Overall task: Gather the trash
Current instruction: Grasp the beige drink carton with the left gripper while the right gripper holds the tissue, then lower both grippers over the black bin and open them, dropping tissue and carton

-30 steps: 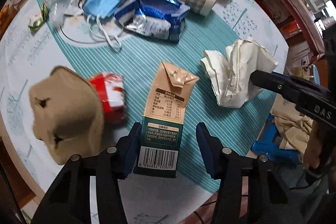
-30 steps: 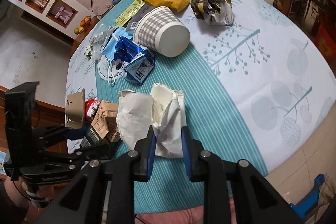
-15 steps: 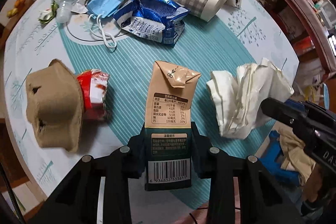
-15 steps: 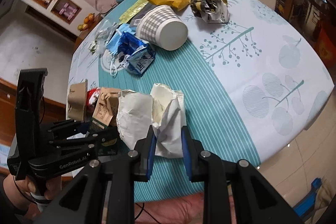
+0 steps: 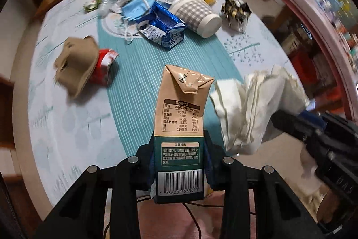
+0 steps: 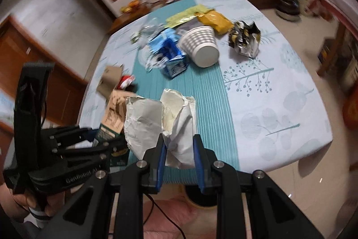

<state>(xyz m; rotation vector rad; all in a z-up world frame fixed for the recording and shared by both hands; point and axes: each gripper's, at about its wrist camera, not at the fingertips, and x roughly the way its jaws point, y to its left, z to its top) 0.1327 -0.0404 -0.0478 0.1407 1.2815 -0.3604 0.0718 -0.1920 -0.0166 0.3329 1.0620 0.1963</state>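
My left gripper is shut on a tan and green drink carton and holds it lifted over the table's near edge. The carton also shows in the right wrist view. My right gripper is shut on a crumpled white paper bag, lifted beside the carton. The bag also shows in the left wrist view, with the right gripper's body at the right edge.
On the teal and white tablecloth lie a brown cardboard piece, a red wrapper, a blue carton, a checked paper cup, a black and gold wrapper, a face mask and more wrappers.
My left gripper closed on the drink carton and lifted it toward me. My right gripper lifted the paper bag and drew back from the table. Both views are now tilted up.
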